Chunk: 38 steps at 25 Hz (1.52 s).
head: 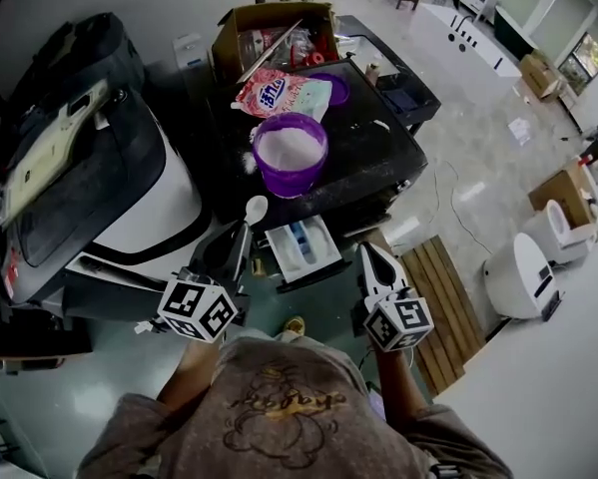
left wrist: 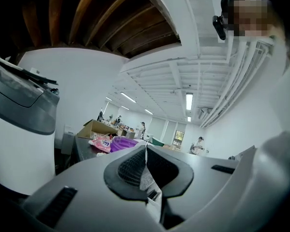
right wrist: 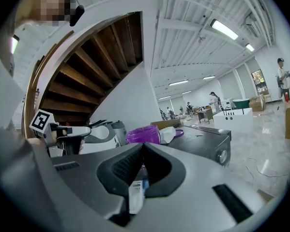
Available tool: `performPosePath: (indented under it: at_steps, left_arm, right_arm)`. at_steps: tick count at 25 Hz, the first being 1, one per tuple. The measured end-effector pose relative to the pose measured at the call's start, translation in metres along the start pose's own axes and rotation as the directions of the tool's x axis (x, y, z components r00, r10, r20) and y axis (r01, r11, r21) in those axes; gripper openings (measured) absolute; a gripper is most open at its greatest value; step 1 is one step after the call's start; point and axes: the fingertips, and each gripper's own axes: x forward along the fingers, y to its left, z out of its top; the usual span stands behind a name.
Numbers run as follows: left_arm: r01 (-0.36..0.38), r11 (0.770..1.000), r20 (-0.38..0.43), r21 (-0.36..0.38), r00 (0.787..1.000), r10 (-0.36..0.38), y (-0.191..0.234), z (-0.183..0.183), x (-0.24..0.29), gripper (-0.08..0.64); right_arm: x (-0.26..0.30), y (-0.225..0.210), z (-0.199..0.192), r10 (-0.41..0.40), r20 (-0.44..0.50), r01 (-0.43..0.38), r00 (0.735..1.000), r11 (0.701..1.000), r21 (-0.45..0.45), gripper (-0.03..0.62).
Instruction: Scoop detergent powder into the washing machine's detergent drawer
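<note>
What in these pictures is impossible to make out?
- Whether the spoon carries powder: too small in the head view, and its bowl is hidden behind the jaws in the left gripper view.
- What lies in the drawer: too small in the head view, mostly covered by the jaws in the right gripper view.
- Print on the pink bag: too small.

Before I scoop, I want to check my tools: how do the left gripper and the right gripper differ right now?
The left gripper is shut on a white spoon; the right gripper is shut on nothing. The left gripper sits left of the open detergent drawer, its spoon just short of the purple tub; the right gripper sits right of the drawer. Both point away from the person.
</note>
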Motion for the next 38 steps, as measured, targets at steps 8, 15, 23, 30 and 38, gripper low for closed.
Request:
performPosePath:
  at_steps: [8,15,23,30,38]
  left_arm:
    - [-0.012,1.000,0.012,0.007,1.000,0.012,0.001,0.011,0.026,0.025]
    - [0.012,1.000,0.020,0.002,1.000,-0.012,0.010,0.021,0.047,0.025]
    - [0.056,0.998,0.011,0.035,0.998,-0.057,0.026,0.033,0.071,0.025]
    - [0.085,0.995,-0.002,0.054,0.996,-0.085,0.042,0.036,0.089,0.025]
    - [0.139,0.985,-0.022,0.100,0.990,-0.137,0.053,0.047,0.110,0.025]
  right_arm:
    - [0.023,-0.016,0.003,0.003,-0.014,-0.002,1.000,0.999,0.035,-0.006]
    - [0.034,-0.028,0.013,-0.046,-0.005,0.046,0.999,0.998,0.041,-0.006]
    - [0.056,-0.031,0.018,-0.072,0.010,0.072,0.997,0.997,0.029,-0.006]
    - [0.071,-0.031,0.016,-0.092,0.010,0.092,0.996,0.995,0.028,-0.006]
    - [0.083,-0.026,0.020,-0.128,0.022,0.126,0.992,0.989,0.081,-0.006]
